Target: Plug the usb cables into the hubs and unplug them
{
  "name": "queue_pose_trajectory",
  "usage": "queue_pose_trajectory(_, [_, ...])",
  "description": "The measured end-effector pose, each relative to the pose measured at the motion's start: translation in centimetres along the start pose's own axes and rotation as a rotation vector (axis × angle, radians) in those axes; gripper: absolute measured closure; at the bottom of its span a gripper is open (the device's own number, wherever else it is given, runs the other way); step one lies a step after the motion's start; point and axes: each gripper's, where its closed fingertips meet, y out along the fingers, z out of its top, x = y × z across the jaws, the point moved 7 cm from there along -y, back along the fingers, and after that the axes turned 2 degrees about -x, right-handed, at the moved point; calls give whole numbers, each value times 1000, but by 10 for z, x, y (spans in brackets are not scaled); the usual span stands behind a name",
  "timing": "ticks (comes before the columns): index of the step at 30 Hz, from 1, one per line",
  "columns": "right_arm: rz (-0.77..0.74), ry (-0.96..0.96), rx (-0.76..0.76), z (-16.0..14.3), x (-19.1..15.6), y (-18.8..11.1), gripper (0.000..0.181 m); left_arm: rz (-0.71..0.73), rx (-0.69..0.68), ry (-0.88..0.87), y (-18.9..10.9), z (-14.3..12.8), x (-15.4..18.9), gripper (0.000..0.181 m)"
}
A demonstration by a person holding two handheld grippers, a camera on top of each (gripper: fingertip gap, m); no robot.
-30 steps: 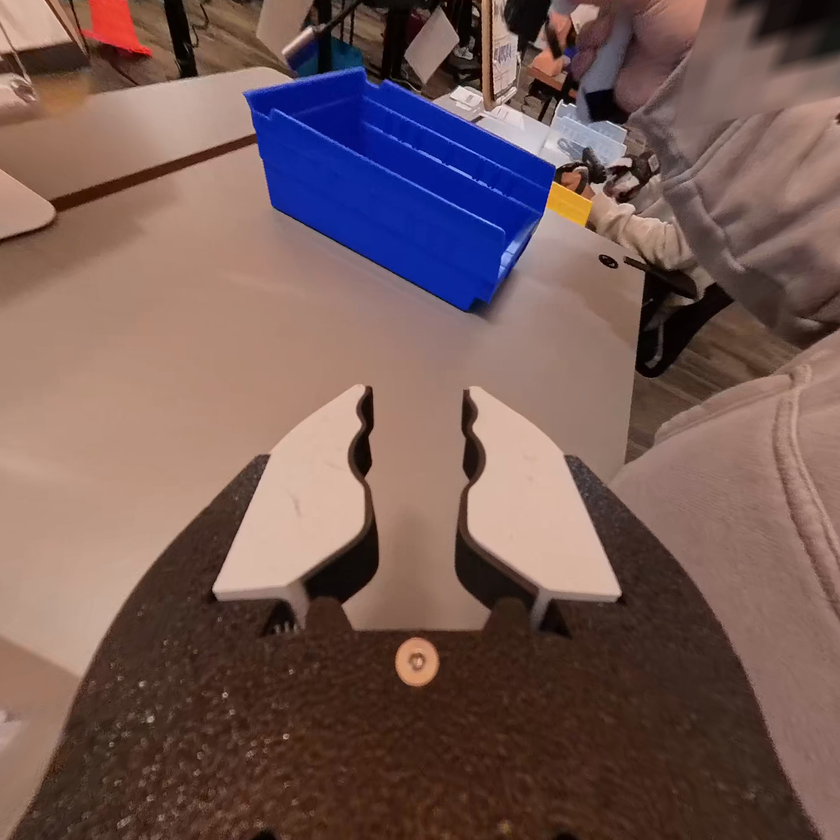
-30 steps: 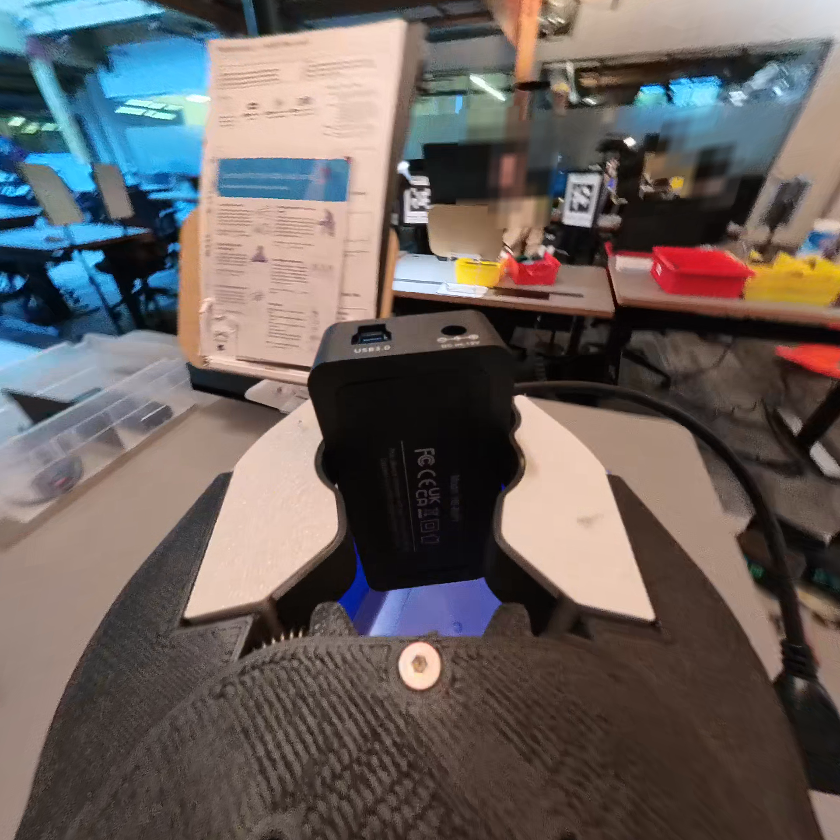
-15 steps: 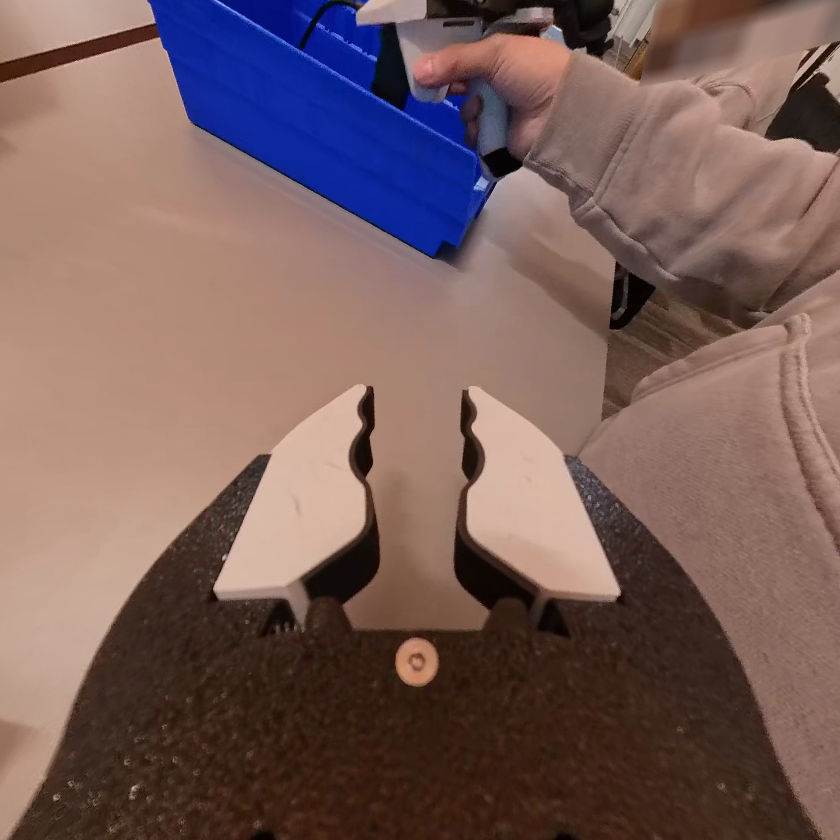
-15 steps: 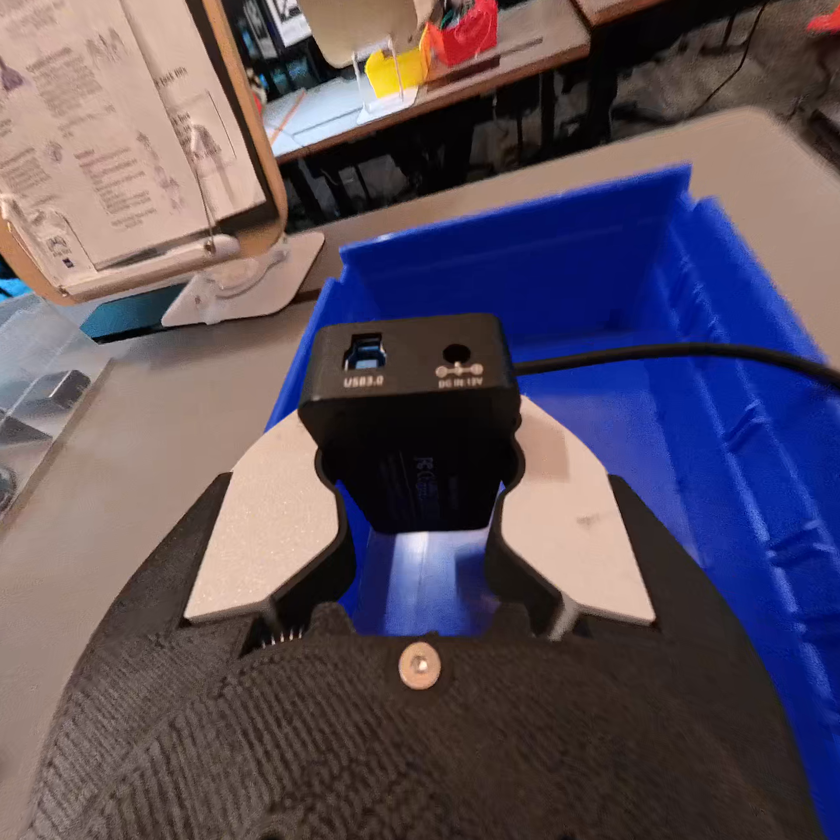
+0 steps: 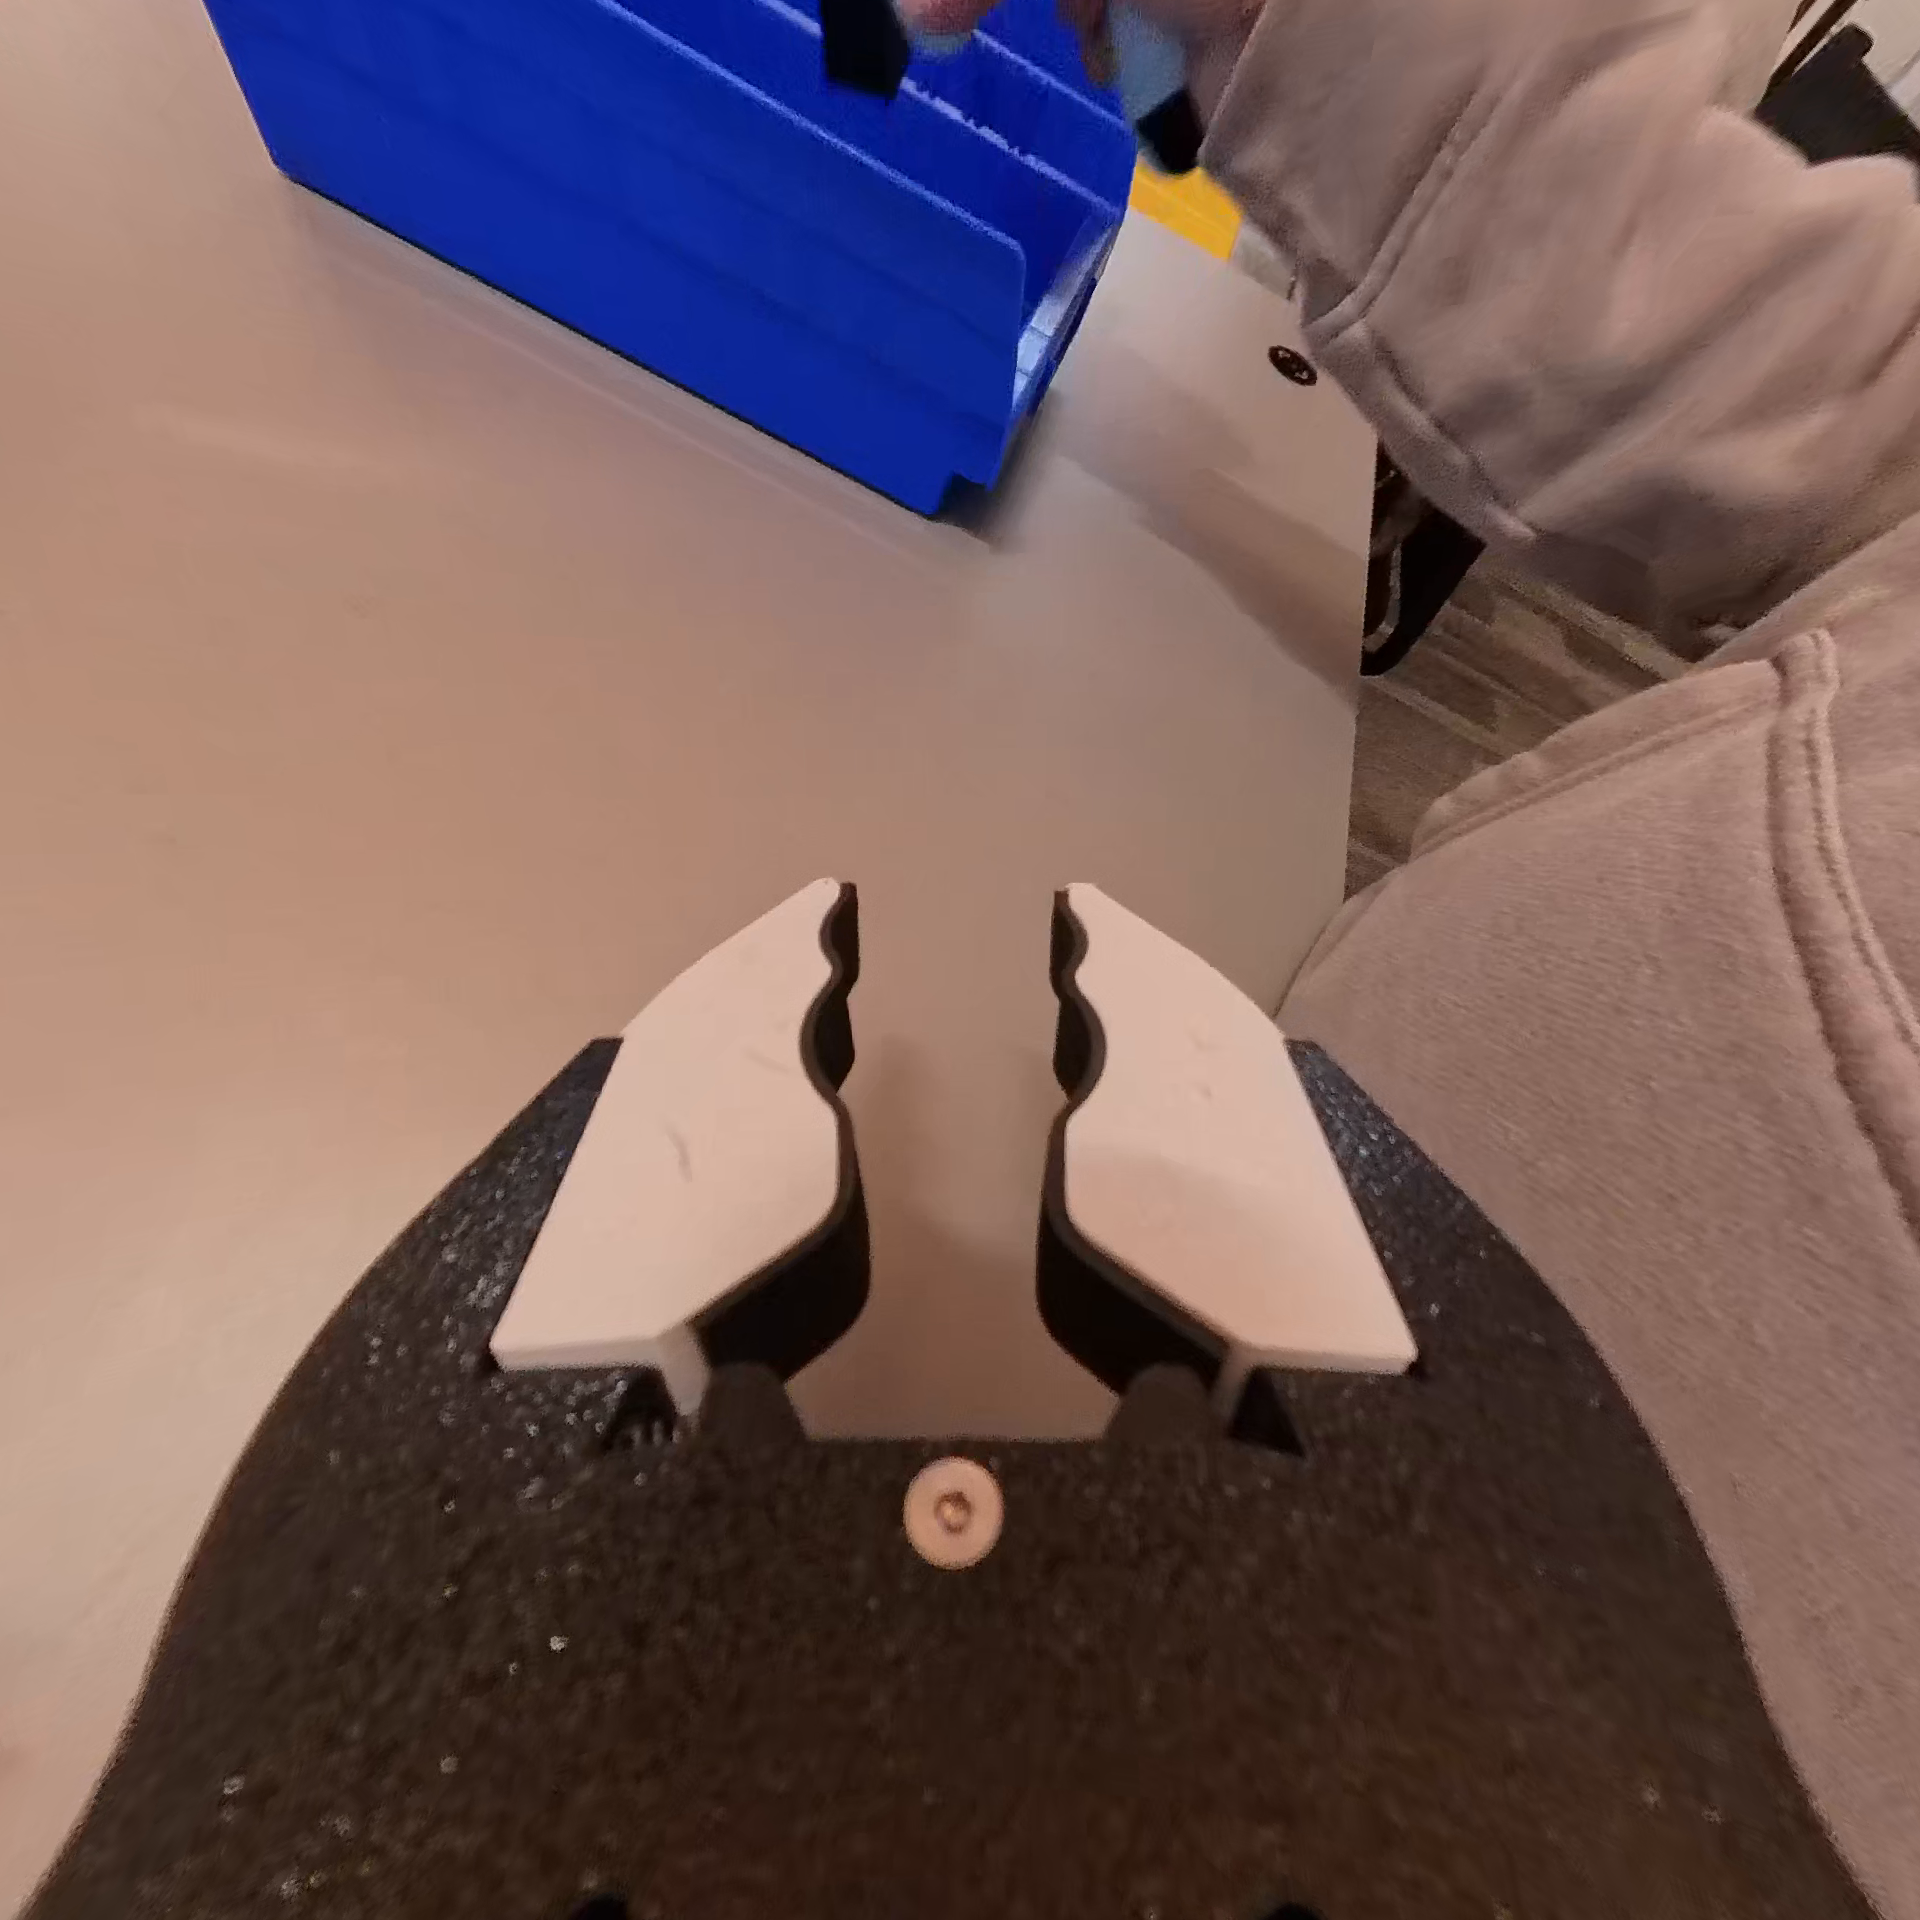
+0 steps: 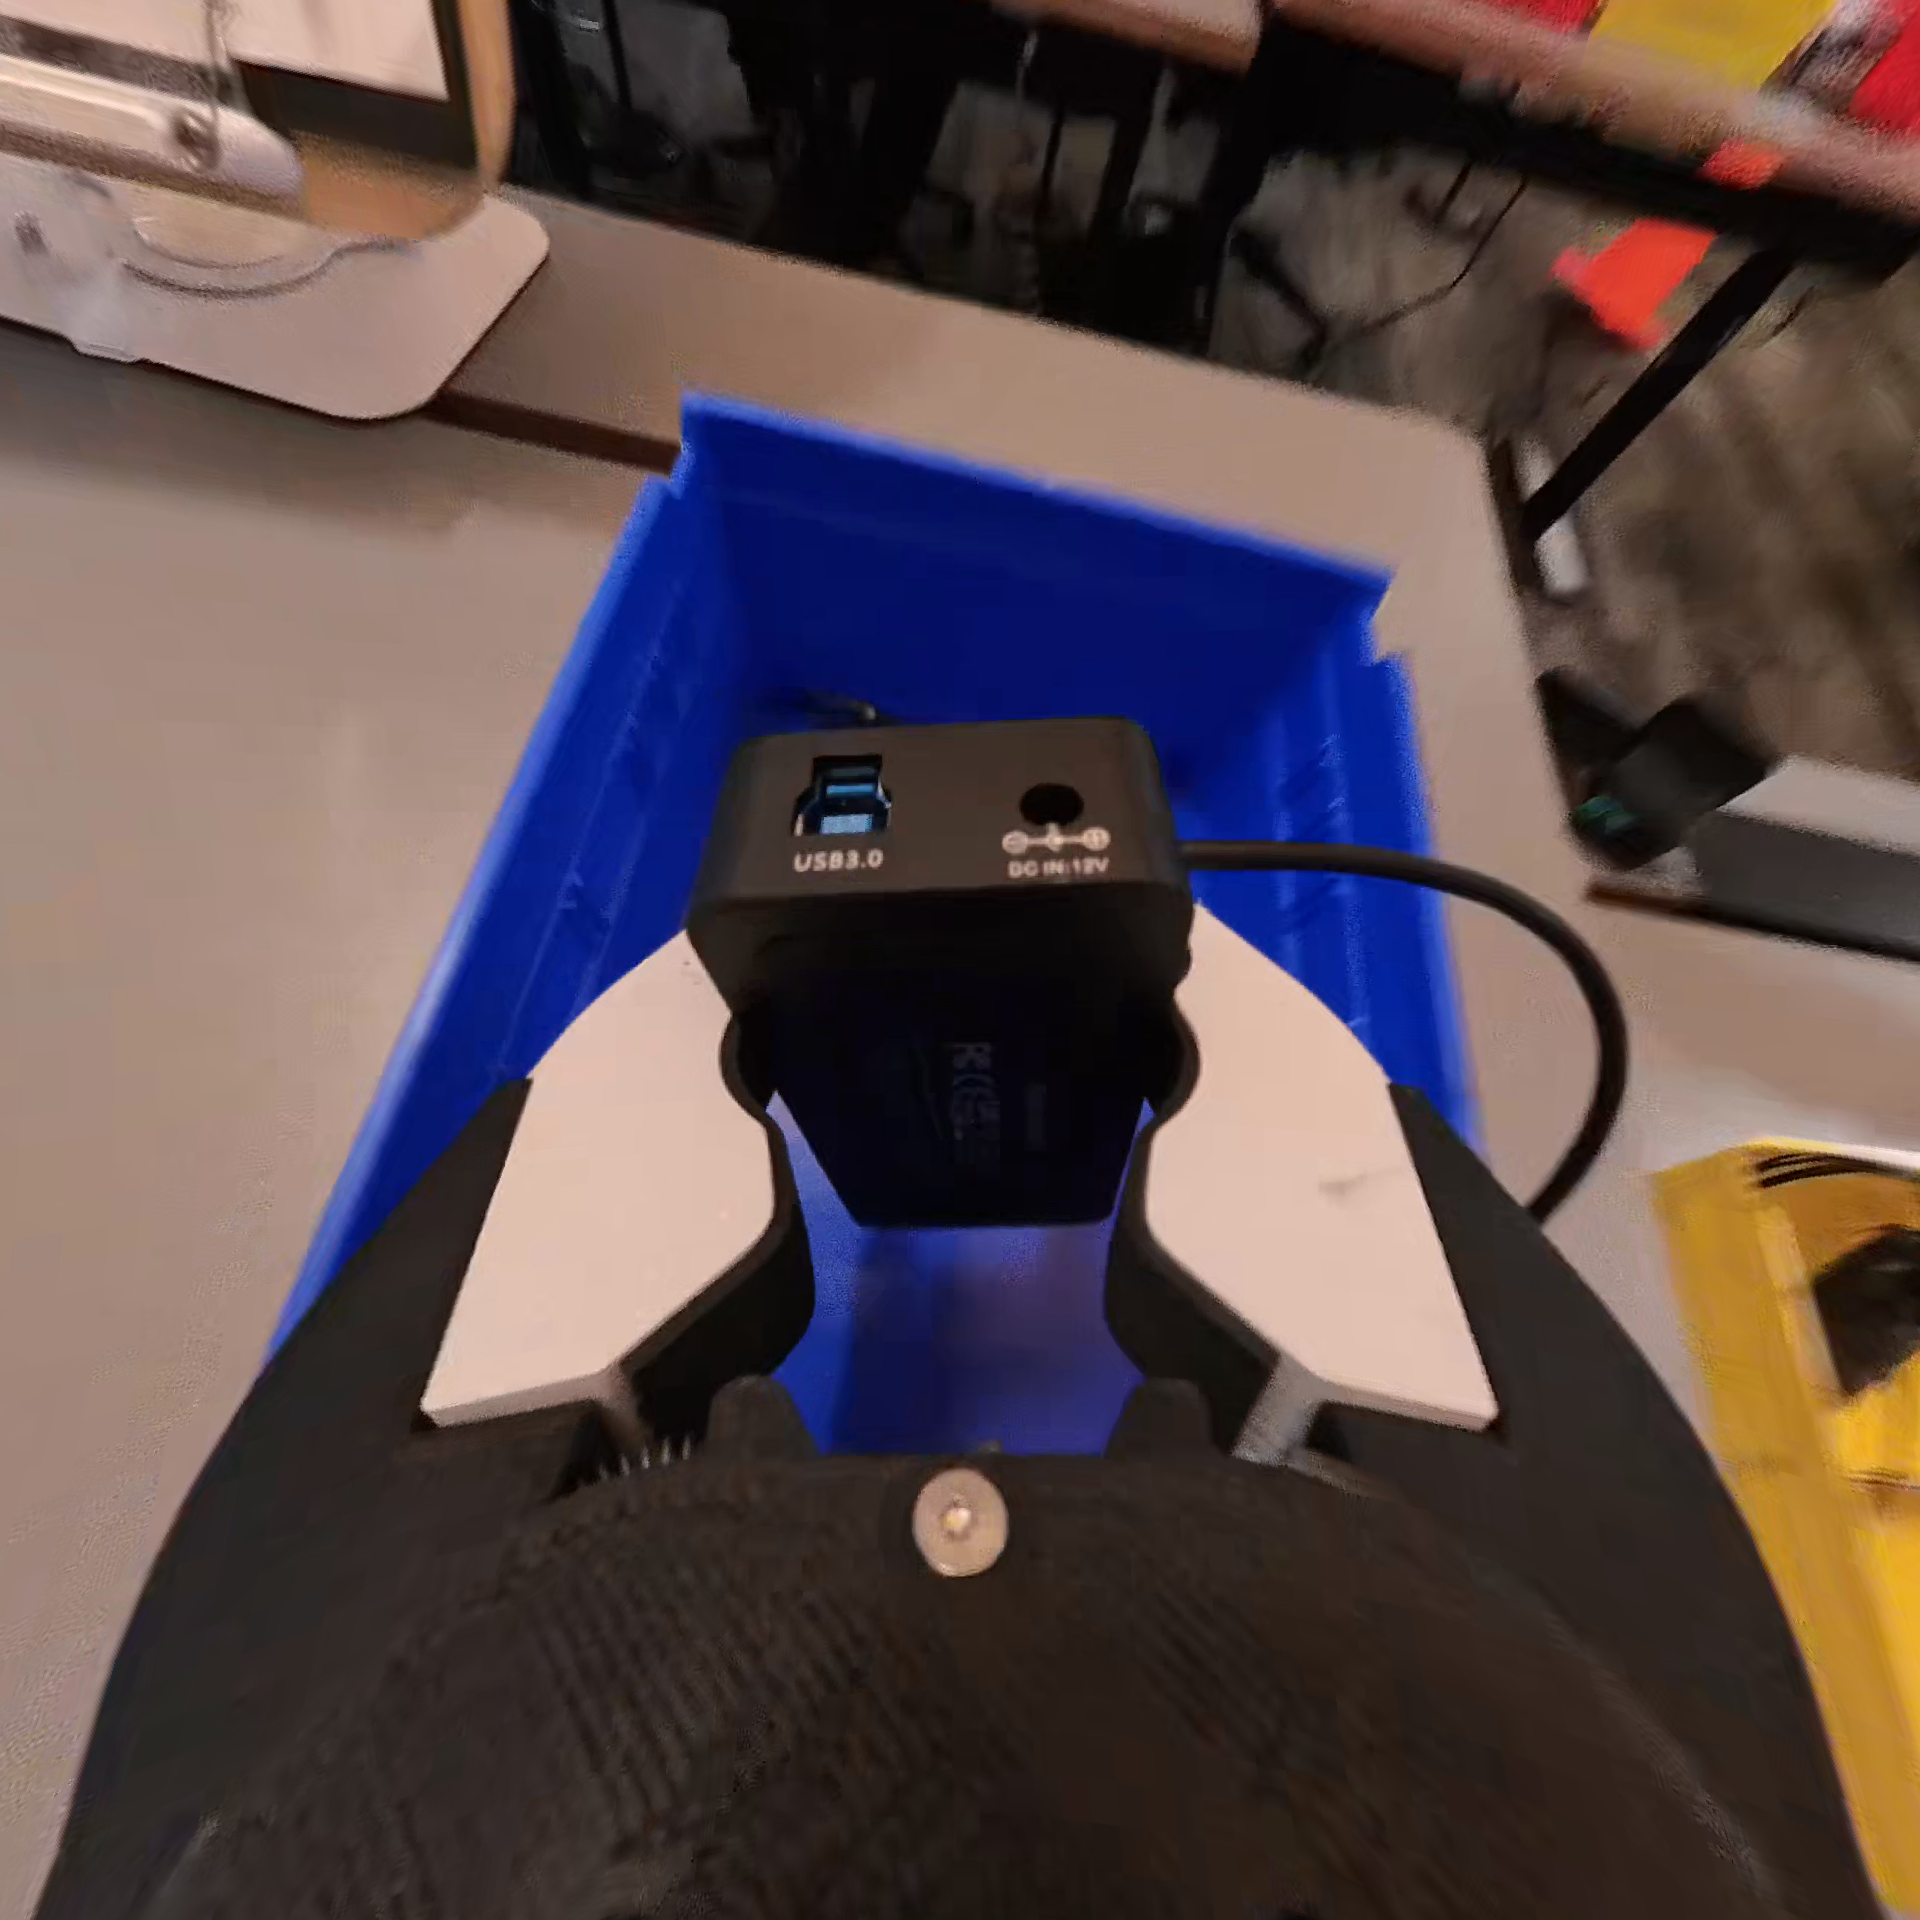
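Note:
My right gripper (image 6: 956, 977) is shut on a black USB hub (image 6: 940, 831), held over the inside of a blue bin (image 6: 997, 582). The hub's end with a blue port and a round socket faces away from me. A black cable (image 6: 1538, 935) runs from the hub's right side over the bin wall onto the table. My left gripper (image 5: 954, 904) is open and empty, low over the bare grey table (image 5: 468, 727). The blue bin also shows in the left wrist view (image 5: 665, 229), ahead of it, with a black part (image 5: 857, 47) hanging over it.
A person's grey sleeve (image 5: 1558, 260) reaches over the bin from the right, and their body (image 5: 1662, 1143) fills the right side. A yellow box (image 6: 1808, 1455) lies right of the bin. A white stand base (image 6: 343, 291) sits at far left. The table edge (image 5: 1351, 727) is close right.
My right gripper has tilted down and moved with the hub from above the table to over the blue bin. My left gripper has stayed open and drifted slightly relative to the bin.

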Motion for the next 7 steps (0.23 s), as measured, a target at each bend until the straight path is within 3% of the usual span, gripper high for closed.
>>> queue_pose_trajectory(1, [-44, -68, 17, 10, -3, -9, 110, -3, -1, -4, 1, -1, -1, 147])
queue_pose_trajectory(3, [-105, -183, 20, 25, -13, -19, 110, -22, 6, -21, 3, 0, -1, 147])
queue_pose_trajectory(7, [-46, -223, 26, 32, -34, -15, 110, -51, -1, -23, 9, 2, 1, 147])
